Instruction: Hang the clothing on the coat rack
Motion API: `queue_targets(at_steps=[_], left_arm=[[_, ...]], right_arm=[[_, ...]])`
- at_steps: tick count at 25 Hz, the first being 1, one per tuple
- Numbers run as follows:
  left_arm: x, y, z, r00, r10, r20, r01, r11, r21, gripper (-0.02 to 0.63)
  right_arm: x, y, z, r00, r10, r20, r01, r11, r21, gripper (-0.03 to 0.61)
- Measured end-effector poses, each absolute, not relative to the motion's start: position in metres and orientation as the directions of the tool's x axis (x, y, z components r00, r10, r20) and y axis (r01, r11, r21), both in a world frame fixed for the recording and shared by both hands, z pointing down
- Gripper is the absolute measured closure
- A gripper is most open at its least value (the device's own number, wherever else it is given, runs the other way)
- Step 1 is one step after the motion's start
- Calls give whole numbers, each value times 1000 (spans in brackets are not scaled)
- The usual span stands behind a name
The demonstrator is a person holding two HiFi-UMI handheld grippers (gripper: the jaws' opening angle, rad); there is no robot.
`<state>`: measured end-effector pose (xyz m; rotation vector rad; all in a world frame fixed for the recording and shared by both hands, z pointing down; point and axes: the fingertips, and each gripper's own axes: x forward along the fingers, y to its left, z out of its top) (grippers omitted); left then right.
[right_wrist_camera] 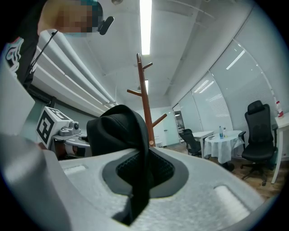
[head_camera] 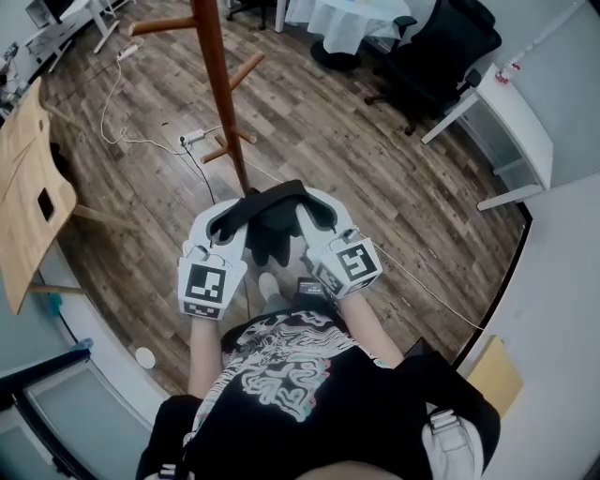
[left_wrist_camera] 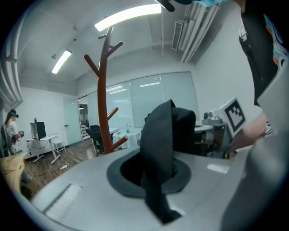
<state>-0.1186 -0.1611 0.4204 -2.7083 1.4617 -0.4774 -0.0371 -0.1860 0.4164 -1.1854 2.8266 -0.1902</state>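
Observation:
A black piece of clothing (head_camera: 272,223) hangs bunched between my two grippers, just in front of my body. My left gripper (head_camera: 228,228) is shut on its left part and my right gripper (head_camera: 314,220) is shut on its right part. In the left gripper view the cloth (left_wrist_camera: 163,144) rises out of the shut jaws in a dark fold; in the right gripper view the cloth (right_wrist_camera: 121,135) does the same. The brown wooden coat rack (head_camera: 220,89) stands straight ahead on the floor, its pegs bare. The coat rack (left_wrist_camera: 103,99) shows left of the cloth, and the coat rack (right_wrist_camera: 145,103) rises right behind it.
A black office chair (head_camera: 441,47) and a white desk (head_camera: 520,108) stand at the far right. A white-clothed round table (head_camera: 349,21) is at the back. A light wooden board (head_camera: 28,187) leans at the left. A power strip (head_camera: 194,137) and cables lie near the rack's foot.

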Motion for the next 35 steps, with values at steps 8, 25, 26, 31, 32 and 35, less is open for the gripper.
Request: queue_targets(at_steps=[8,25,26,31,32,35], left_arm=[[-135,-177,409,542,-807,236,-786,-586,-197,607],[-157,-205,389,524,-826,208,-798,-562,-219,607],[-159,-206,390,524,-825,212,-797,-563,-218,607],[-167,-221,398,514,-823,241,-796,-563,-223,607],[-169,-224,400,511,-824,247,-798,-561,-221,607],[-169,-233,400,510,-820,258,-798,-563,-214,607]], right_arm=[[-59,-203,405,-673,-738,-46,-730,673,-121,555],[-60,-232,386,-646,-761,-64,-758,649,-70,555],[-60,-235,386,-644,-763,-61,-760,647,-66,555],[-58,-256,389,-633,-773,-41,-773,634,-27,555],[-58,-259,390,-633,-773,-37,-773,634,-26,555],[-55,-270,390,-616,-787,-18,-787,616,-27,555]])
